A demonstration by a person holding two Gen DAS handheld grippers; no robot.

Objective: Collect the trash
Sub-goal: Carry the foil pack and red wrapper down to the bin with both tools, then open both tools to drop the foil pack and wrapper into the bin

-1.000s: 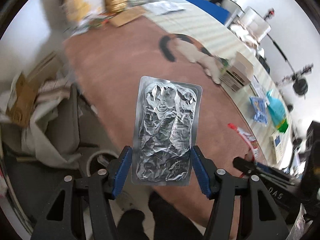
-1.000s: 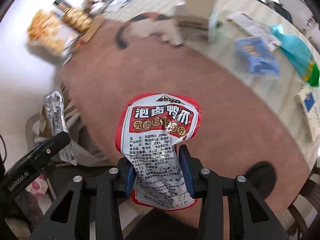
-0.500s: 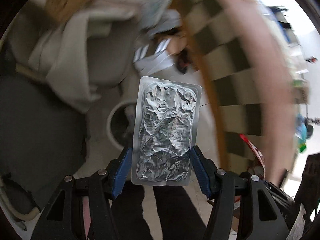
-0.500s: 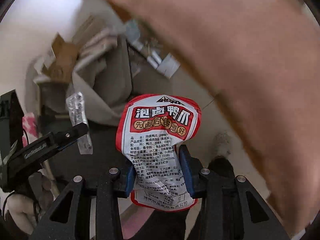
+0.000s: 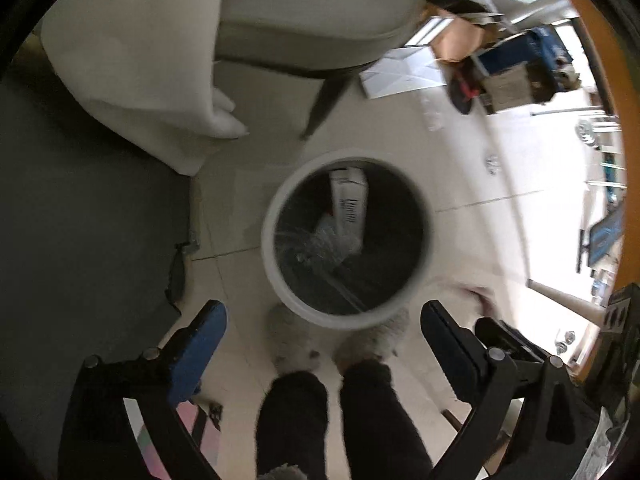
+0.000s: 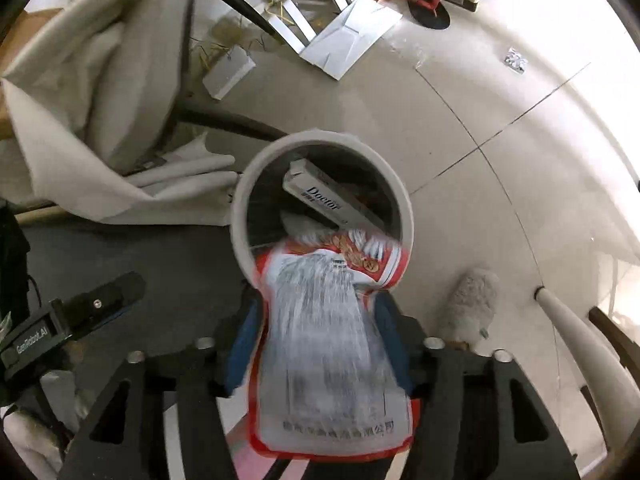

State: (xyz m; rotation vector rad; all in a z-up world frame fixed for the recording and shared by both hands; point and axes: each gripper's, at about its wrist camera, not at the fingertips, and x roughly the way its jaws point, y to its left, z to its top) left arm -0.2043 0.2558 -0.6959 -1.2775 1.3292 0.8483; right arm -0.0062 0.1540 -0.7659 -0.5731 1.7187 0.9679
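A round white-rimmed trash bin (image 5: 276, 268) stands on the tiled floor, with a white carton (image 5: 349, 204) and a blurred silver foil pack (image 5: 320, 240) inside. My left gripper (image 5: 322, 334) is open and empty just above the bin's near rim. In the right wrist view the bin (image 6: 404, 208) holds a carton marked "Doctor" (image 6: 324, 200). My right gripper (image 6: 320, 320) has its blue pads close beside a red-and-white snack packet (image 6: 324, 340), which is motion-blurred and reaches over the bin's near rim.
A chair draped in cream cloth (image 6: 100, 92) stands left of the bin. Flattened cardboard and white sheets (image 6: 348, 36) lie on the floor behind it. The person's legs and fluffy slippers (image 5: 296, 340) are below the bin. A table leg (image 6: 576, 332) is at right.
Both grippers swung from the table down over the floor bin. My left gripper opened and the silver foil pack dropped into the bin. The snack packet tilted towards the bin and blurred.
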